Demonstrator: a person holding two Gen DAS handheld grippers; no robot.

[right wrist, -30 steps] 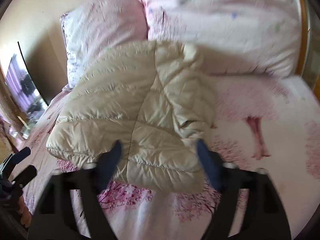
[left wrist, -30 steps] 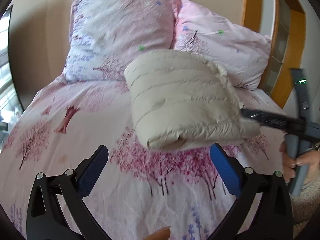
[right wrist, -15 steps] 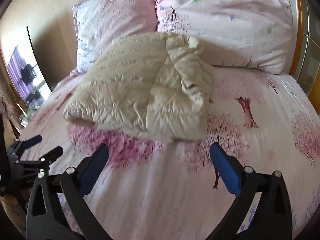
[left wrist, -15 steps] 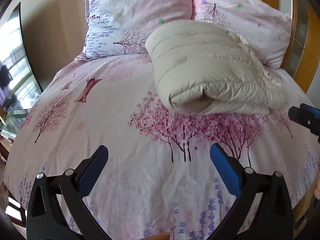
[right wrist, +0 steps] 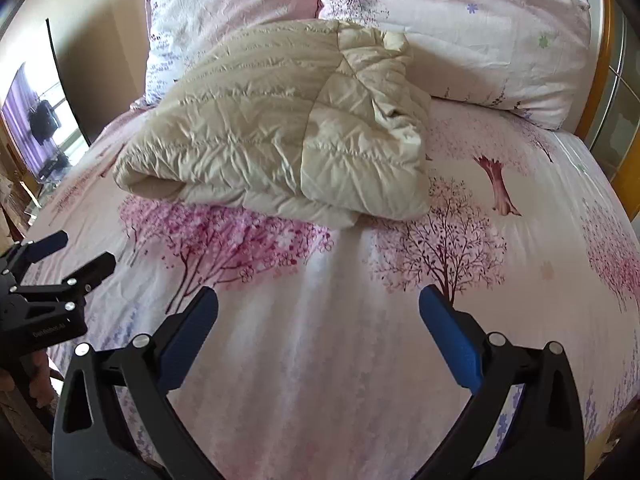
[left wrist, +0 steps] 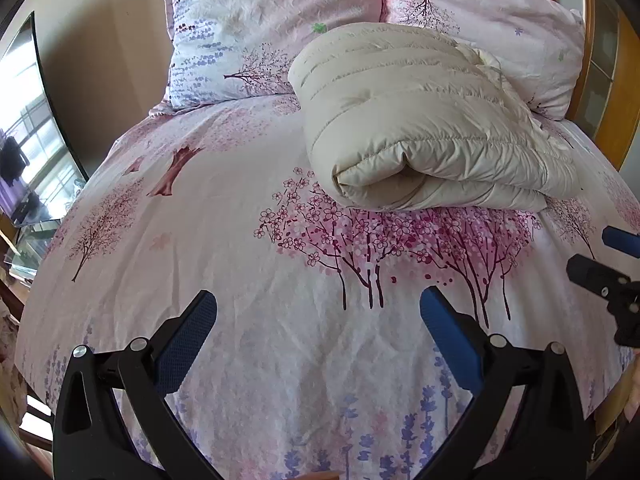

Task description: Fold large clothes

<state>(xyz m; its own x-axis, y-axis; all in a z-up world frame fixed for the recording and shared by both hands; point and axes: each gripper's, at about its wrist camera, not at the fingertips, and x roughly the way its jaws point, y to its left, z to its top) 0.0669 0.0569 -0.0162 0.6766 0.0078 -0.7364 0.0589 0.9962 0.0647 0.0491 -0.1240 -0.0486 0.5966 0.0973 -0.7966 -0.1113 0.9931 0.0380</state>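
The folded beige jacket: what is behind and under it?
Behind the jacket two pillows lean up. Under it lies the floral bedsheet; that covered patch cannot be seen.

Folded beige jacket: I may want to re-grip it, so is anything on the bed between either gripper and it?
Nothing visible. Only bare floral bedsheet lies between the open left gripper, the open right gripper and the folded beige jacket.

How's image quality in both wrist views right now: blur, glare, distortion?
Left wrist: sharp; heavy fisheye bowing with a dark vignette in the corners; the window reflection at far left is bright, near blown out. Right wrist: the folded puffer jacket is crisp, but the floral bedsheet near the right tongs looks soft and washed by light streaks.
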